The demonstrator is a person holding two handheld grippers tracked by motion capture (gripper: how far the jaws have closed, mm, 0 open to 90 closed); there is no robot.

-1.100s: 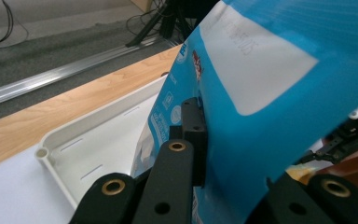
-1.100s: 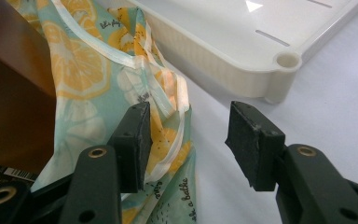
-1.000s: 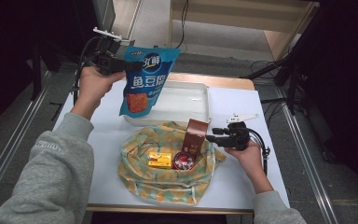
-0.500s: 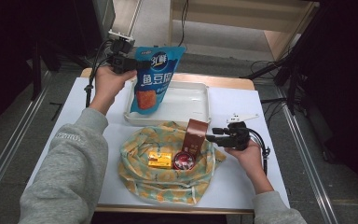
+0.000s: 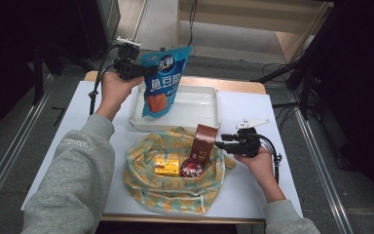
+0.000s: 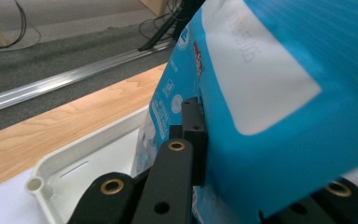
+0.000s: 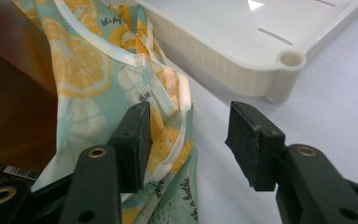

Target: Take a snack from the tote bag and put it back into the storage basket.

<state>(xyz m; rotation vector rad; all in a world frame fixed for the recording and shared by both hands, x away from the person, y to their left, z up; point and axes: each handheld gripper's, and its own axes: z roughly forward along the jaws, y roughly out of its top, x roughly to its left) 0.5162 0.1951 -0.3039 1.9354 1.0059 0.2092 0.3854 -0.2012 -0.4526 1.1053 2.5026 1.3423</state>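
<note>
The left gripper (image 5: 143, 71), clamped on the glossy blue snack pouch (image 5: 162, 80), hung it over the white plastic tray (image 5: 209, 118) at twelve o'clock for lowering; the right gripper (image 5: 220, 143) waited, jaws apart.

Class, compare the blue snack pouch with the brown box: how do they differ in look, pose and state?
The blue snack pouch is flat and soft; the brown box is rigid. The pouch hangs in the air over the white tray, clamped by the left gripper; the box stands in the patterned cloth bag, ungripped. Both stand upright.
</note>
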